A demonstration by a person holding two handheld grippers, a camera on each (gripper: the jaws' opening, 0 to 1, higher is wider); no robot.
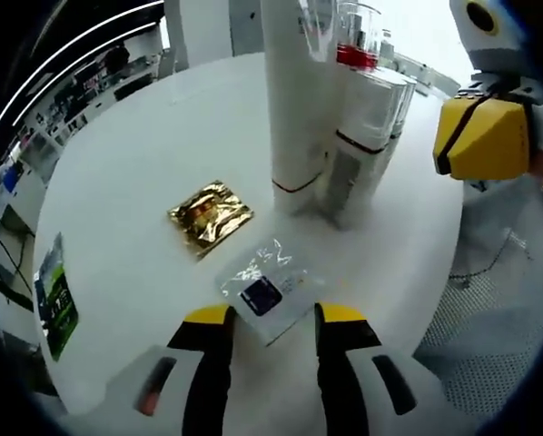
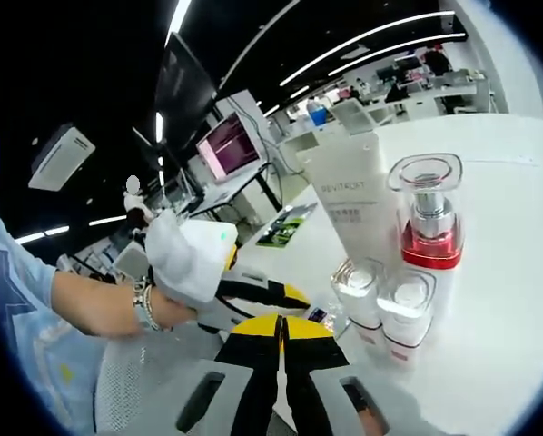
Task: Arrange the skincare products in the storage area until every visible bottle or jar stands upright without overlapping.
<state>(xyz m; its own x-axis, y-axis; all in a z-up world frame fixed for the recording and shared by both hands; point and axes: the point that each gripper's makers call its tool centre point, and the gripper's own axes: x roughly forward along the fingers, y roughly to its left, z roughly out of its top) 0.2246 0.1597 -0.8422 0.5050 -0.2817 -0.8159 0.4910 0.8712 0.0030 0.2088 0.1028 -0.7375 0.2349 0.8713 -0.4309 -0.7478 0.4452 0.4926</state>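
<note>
On the white round table (image 1: 126, 173) a tall white tube (image 1: 294, 100) stands upright. Tight beside it stand two small clear-capped bottles (image 1: 367, 136) and a red-collared pump bottle (image 1: 356, 45). A gold sachet (image 1: 210, 215) lies flat in front of the tube. A clear sachet with a dark label (image 1: 267, 289) lies flat just ahead of my left gripper (image 1: 273, 320), which is open with its tips on either side of the sachet's near edge. My right gripper (image 2: 283, 331) is shut on nothing, close to the small bottles (image 2: 380, 295), the tube (image 2: 349, 195) and the pump bottle (image 2: 428, 218).
A green leaflet (image 1: 55, 295) lies at the table's left edge. A gloved hand (image 2: 185, 259) holds the left gripper (image 2: 253, 292) in the right gripper view. The right gripper (image 1: 485, 132) hovers beyond the table's right edge. Desks and monitors fill the room behind.
</note>
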